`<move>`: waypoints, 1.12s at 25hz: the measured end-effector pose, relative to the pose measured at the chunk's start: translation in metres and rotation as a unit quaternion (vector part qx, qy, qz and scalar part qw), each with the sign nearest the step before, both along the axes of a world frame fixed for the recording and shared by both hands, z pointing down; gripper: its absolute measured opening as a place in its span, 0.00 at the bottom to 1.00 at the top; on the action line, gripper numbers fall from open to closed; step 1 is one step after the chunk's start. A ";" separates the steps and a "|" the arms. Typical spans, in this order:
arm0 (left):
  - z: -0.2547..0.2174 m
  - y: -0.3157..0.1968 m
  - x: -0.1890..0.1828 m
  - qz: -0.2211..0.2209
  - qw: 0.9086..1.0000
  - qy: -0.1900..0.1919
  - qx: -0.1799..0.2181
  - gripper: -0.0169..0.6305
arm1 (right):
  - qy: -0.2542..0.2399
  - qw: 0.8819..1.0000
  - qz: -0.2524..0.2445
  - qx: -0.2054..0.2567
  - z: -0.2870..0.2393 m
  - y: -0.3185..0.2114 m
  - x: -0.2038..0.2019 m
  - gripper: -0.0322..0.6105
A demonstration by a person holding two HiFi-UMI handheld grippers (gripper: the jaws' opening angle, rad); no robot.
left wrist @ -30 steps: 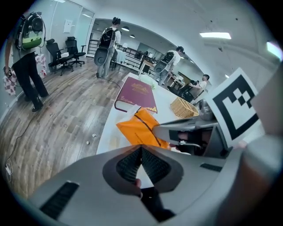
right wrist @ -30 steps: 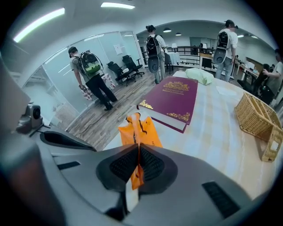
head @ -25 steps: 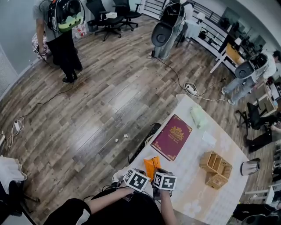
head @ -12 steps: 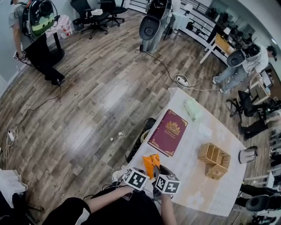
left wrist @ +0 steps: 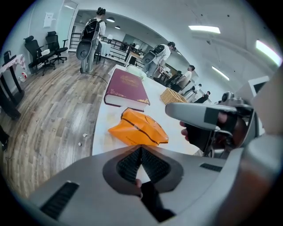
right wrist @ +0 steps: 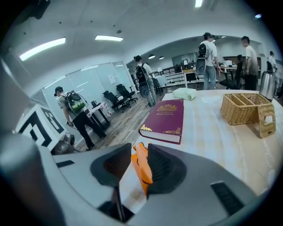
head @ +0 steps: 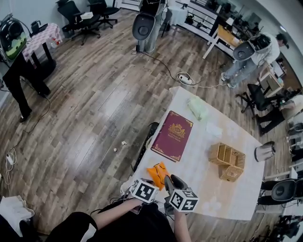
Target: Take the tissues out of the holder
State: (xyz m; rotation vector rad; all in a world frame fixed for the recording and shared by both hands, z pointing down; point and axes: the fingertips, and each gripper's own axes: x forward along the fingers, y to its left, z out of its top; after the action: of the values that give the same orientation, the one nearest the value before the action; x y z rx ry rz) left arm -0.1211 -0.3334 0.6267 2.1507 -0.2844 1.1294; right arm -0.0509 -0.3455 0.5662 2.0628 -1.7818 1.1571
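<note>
- Open-plan office, with a wood-look floor [head: 94, 94] throughout.
- Black swivel chairs [head: 71, 10] at eleven o'clock, desks [head: 226, 35] at one o'clock.
- White power strip [head: 183, 78] on the floor at twelve o'clock.
- Strip ceiling lights [right wrist: 42, 48] and glass partitions [right wrist: 88, 86].

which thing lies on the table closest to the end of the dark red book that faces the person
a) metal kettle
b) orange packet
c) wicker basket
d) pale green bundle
b: the orange packet lies just off the near end of the dark red book, while the wicker basket, the metal kettle and the pale green bundle all sit farther from that end.
</note>
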 end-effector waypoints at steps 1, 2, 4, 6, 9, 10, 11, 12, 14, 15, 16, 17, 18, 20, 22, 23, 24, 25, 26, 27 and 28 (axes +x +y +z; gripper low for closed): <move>0.000 0.001 0.001 -0.001 1.000 0.001 0.001 0.04 | -0.003 1.000 0.005 0.006 -0.004 0.004 0.001 0.24; -0.001 0.001 0.004 -0.001 1.000 0.002 0.002 0.04 | -0.007 1.000 0.012 0.009 -0.007 0.009 0.002 0.23; -0.001 0.004 0.010 0.003 1.000 0.004 0.006 0.04 | -0.009 1.000 0.027 0.007 -0.009 0.020 0.003 0.12; -0.002 0.010 0.017 0.011 1.000 0.006 0.010 0.04 | -0.006 0.999 0.034 -0.003 -0.007 0.031 0.003 0.09; -0.003 0.023 0.025 0.029 0.999 0.008 0.017 0.04 | -0.008 0.999 0.038 -0.026 -0.001 0.048 -0.001 0.07; -0.003 0.028 0.027 0.037 0.999 0.007 0.018 0.04 | -0.011 0.999 0.040 -0.034 0.002 0.053 -0.003 0.07; -0.003 0.033 0.028 0.045 0.999 0.005 0.021 0.04 | -0.012 0.998 0.043 -0.043 0.005 0.059 -0.004 0.07; -0.001 0.038 0.028 0.052 0.998 0.003 0.024 0.04 | -0.012 0.997 0.046 -0.053 0.009 0.065 -0.004 0.07; 0.003 0.047 0.026 0.061 0.998 -0.003 0.024 0.04 | -0.015 0.996 0.054 -0.074 0.016 0.077 -0.005 0.07; 0.004 0.050 0.025 0.064 0.998 -0.006 0.024 0.04 | -0.018 0.995 0.056 -0.083 0.019 0.081 -0.005 0.07; 0.005 0.053 0.023 0.066 0.998 -0.008 0.024 0.04 | -0.022 0.994 0.058 -0.091 0.022 0.085 -0.006 0.07; 0.006 0.055 0.022 0.066 0.997 -0.010 0.024 0.04 | -0.026 0.993 0.059 -0.099 0.026 0.088 -0.008 0.07; 0.005 0.055 0.020 0.066 0.997 -0.011 0.025 0.04 | -0.030 0.992 0.059 -0.107 0.029 0.090 -0.009 0.07; 0.004 0.054 0.016 0.063 0.998 -0.013 0.029 0.04 | -0.034 0.991 0.056 -0.119 0.036 0.093 -0.012 0.07; 0.003 0.050 0.013 0.054 0.998 -0.013 0.035 0.04 | -0.038 0.990 0.049 -0.123 0.039 0.091 -0.014 0.07; 0.002 0.047 0.012 0.048 0.998 -0.013 0.038 0.04 | -0.041 0.991 0.044 -0.122 0.040 0.089 -0.015 0.07; 0.002 0.045 0.010 0.042 0.998 -0.014 0.040 0.04 | -0.043 0.991 0.039 -0.121 0.040 0.086 -0.016 0.07; 0.002 0.043 0.008 0.036 0.998 -0.015 0.042 0.04 | -0.043 0.991 0.032 -0.120 0.040 0.083 -0.017 0.07; 0.002 0.041 0.006 0.030 0.998 -0.015 0.043 0.04 | -0.042 0.992 0.024 -0.119 0.039 0.080 -0.019 0.07; 0.001 0.039 0.005 0.025 0.999 -0.016 0.044 0.04 | -0.041 0.992 0.018 -0.119 0.039 0.077 -0.020 0.07; 0.001 0.038 0.003 0.020 0.999 -0.017 0.046 0.04 | -0.041 0.992 0.012 -0.119 0.039 0.075 -0.021 0.07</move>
State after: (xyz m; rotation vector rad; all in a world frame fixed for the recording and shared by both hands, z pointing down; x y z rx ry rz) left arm -0.1177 -0.2957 0.6274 2.2277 -0.3154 1.1979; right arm -0.0718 -0.2706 0.6050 1.9299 -1.5676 1.4036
